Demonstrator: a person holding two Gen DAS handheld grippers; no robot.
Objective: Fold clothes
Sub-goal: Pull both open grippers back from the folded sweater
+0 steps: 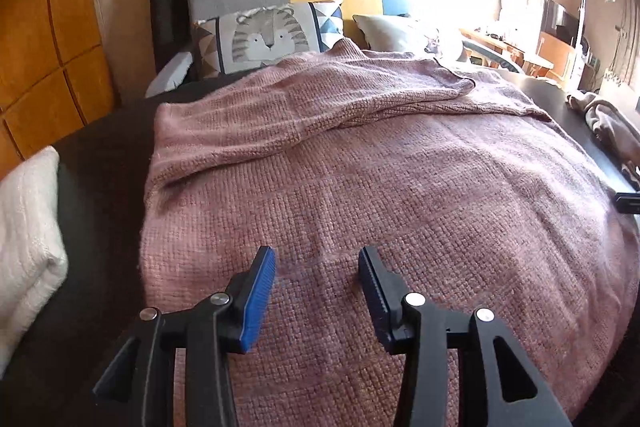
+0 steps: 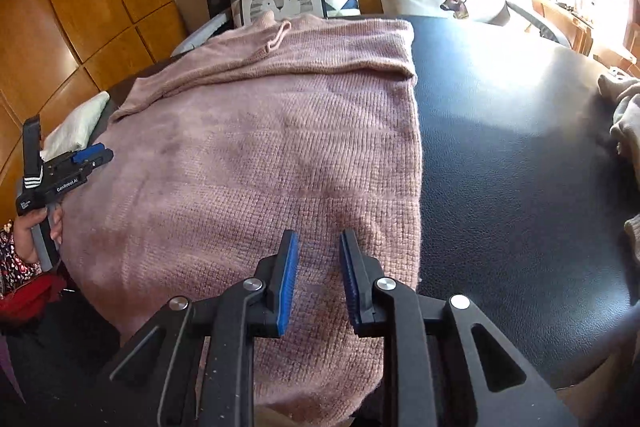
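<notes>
Pink sweater beneath 2 downward-tilted claws, both parted, empty.

A pink knitted sweater lies flat on the black table; the right gripper hovers over its near edge, jaws apart and empty.
</notes>
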